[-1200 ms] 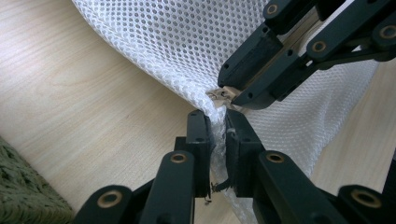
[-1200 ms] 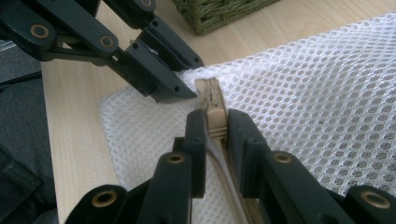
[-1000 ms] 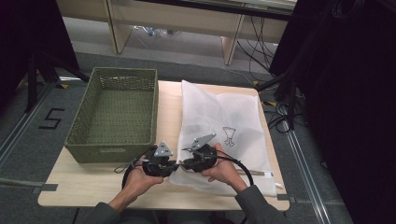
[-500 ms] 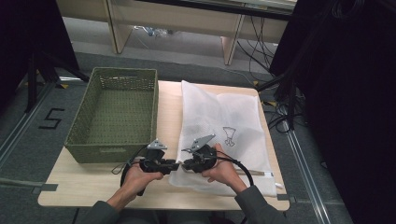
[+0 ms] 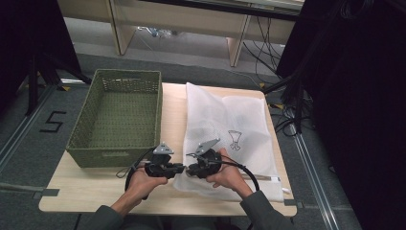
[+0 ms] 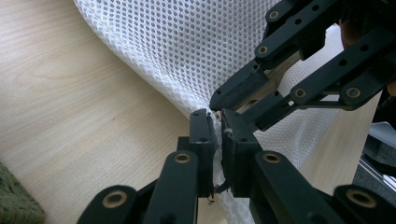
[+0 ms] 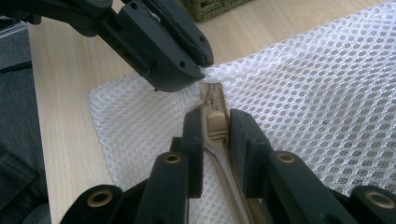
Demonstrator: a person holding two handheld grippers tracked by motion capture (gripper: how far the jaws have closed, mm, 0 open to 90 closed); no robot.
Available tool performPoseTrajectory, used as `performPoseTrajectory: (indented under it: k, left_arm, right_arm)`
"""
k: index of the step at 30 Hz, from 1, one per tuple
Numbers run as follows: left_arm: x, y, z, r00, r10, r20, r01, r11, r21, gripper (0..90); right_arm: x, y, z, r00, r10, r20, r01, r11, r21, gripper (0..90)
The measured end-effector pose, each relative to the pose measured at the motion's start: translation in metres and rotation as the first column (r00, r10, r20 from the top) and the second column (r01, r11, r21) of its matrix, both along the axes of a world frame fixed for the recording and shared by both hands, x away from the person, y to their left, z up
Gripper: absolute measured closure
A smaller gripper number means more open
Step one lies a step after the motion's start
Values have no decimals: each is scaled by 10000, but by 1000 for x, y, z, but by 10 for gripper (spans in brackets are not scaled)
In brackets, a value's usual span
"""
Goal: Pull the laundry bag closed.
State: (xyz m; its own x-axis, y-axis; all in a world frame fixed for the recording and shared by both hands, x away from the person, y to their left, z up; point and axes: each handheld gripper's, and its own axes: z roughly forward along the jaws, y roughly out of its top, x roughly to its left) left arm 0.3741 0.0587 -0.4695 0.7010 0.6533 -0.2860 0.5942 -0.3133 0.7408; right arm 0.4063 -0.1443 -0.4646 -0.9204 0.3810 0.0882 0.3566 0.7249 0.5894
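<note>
White honeycomb-mesh laundry bag [image 5: 232, 125] with beige zipper pull [image 7: 215, 124]; olive-green woven basket [image 5: 116, 117]; pale wood-grain worktop [image 5: 95, 189]; black tools.

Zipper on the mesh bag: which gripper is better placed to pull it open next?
Probably the right gripper: its jaws flank the tan zipper pull. The left gripper is shut on the mesh bag corner beside it, suited to anchoring.

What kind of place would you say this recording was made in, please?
Probably a lab or workshop set up for recording: a small wooden table on grey carpet, a floor marking "5", loose cables and black curtains around it.
</note>
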Motion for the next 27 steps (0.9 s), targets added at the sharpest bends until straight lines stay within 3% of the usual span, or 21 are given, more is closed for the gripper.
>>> performPoseTrajectory:
  k: [8, 11, 17, 27]
  left_arm:
    - [0, 0, 0, 10000, -74, -10, 74, 10000, -52, 826]
    - [3, 3, -2, 9990, 125, -421, -138, 9994, -306, 781]
    - [8, 6, -7, 9950, 375, -923, -436, 9970, -647, 790]
    - [7, 5, -5, 9962, 307, -818, -358, 9975, -614, 846]
  right_arm:
    - [1, 1, -1, 9997, 212, -113, -212, 9998, -33, 815]
    - [0, 1, 1, 9995, 310, 55, -309, 9994, -167, 816]
    - [-2, 3, 2, 9996, 283, 82, -281, 9994, -224, 816]
    - [-1, -1, -2, 9999, 111, -48, -112, 9997, -201, 779]
